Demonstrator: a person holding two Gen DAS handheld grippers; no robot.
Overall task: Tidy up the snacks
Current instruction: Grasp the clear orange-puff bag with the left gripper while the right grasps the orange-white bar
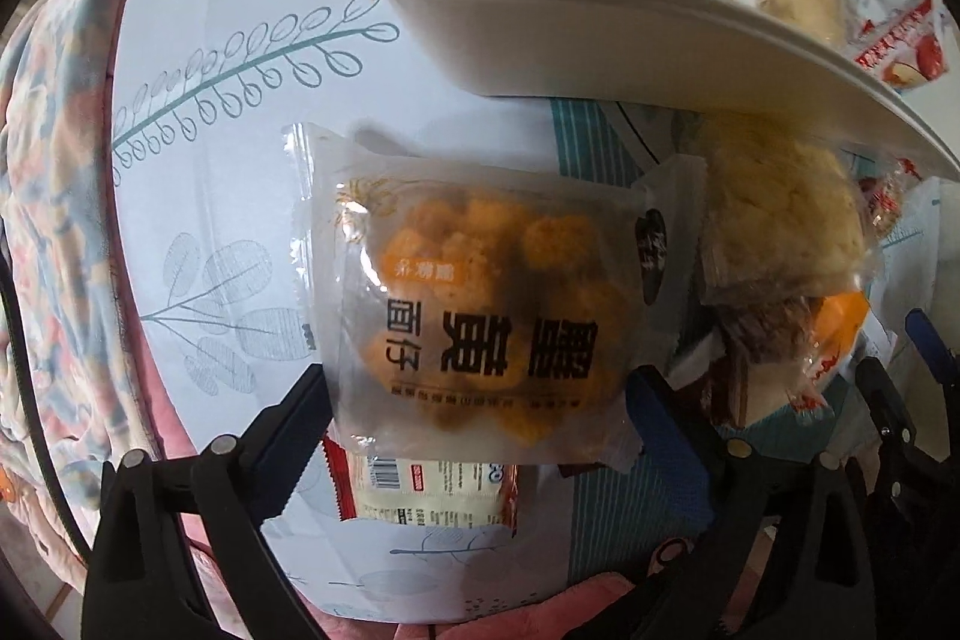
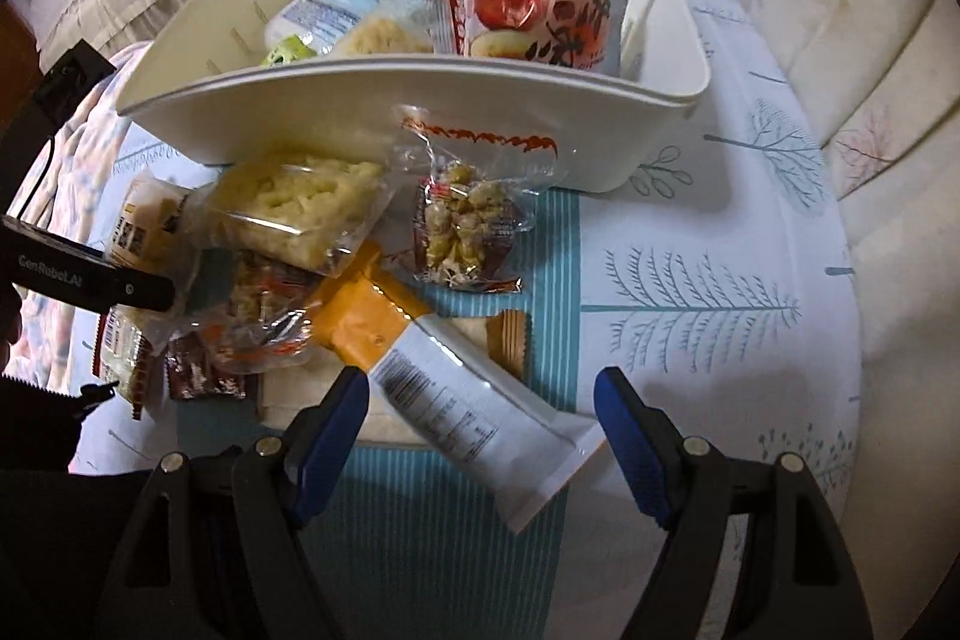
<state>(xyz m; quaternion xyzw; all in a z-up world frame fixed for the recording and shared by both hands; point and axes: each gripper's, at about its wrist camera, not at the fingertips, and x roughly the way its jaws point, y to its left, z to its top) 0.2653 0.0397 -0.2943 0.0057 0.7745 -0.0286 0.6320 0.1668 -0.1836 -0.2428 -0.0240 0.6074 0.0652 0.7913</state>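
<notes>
A clear packet of orange puffs (image 1: 480,304) with black lettering lies flat on the leaf-printed tablecloth (image 1: 240,112). My left gripper (image 1: 480,400) points down over it, open, one blue pad at each side of the packet. In the right wrist view a long white and orange packet (image 2: 468,400) lies slantwise on a teal striped mat (image 2: 552,280). It sits between the fingers of my right gripper (image 2: 483,394), which is open and not pressing on it. A white bin (image 2: 420,100) behind the pile holds several packets, among them a red one (image 2: 522,10).
Loose snacks are heaped in front of the bin: a pale rice-cake packet (image 2: 294,208), a bean packet (image 2: 462,226), and a red-edged packet (image 1: 420,496) under the orange puffs. A cream cushion (image 2: 840,40) borders the table's right side and floral fabric (image 1: 48,160) its left.
</notes>
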